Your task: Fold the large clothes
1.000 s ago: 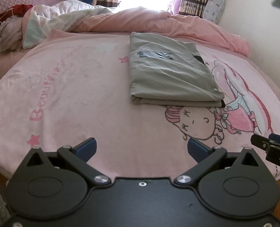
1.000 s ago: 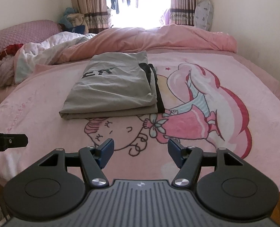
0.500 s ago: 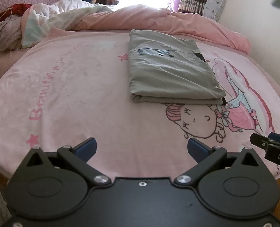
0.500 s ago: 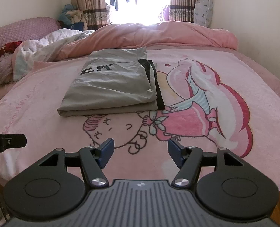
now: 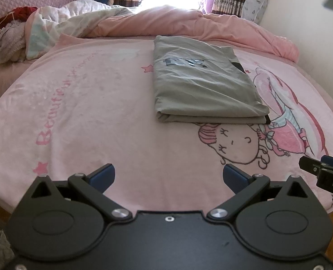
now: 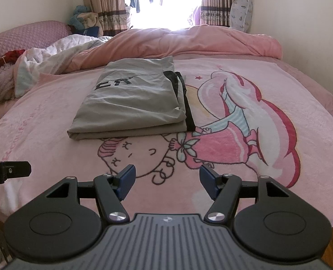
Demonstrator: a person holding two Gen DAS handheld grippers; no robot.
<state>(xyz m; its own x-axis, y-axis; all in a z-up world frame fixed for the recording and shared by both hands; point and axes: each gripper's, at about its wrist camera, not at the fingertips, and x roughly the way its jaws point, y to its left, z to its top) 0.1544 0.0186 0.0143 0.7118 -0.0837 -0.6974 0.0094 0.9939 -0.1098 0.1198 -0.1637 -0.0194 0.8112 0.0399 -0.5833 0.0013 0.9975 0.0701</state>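
A grey garment (image 5: 202, 85) with dark lettering lies folded into a flat rectangle on the pink blanket (image 5: 87, 103); it also shows in the right wrist view (image 6: 132, 99), with a black layer showing at its right edge. My left gripper (image 5: 169, 176) is open and empty, held over the near edge of the bed, well short of the garment. My right gripper (image 6: 167, 177) is open and empty, also at the near edge. Each gripper's tip shows at the side of the other's view.
A rumpled pink duvet (image 6: 188, 42) and a white quilt (image 5: 76, 20) lie along the far side of the bed. A pile of clothes (image 5: 6, 36) sits at the far left by a pink pillow (image 6: 27, 33). A wall runs along the right side.
Both grippers have drawn back slightly and tilted; the folded garment sits a little farther up in both views. The garment itself has not moved. Both grippers stay open.
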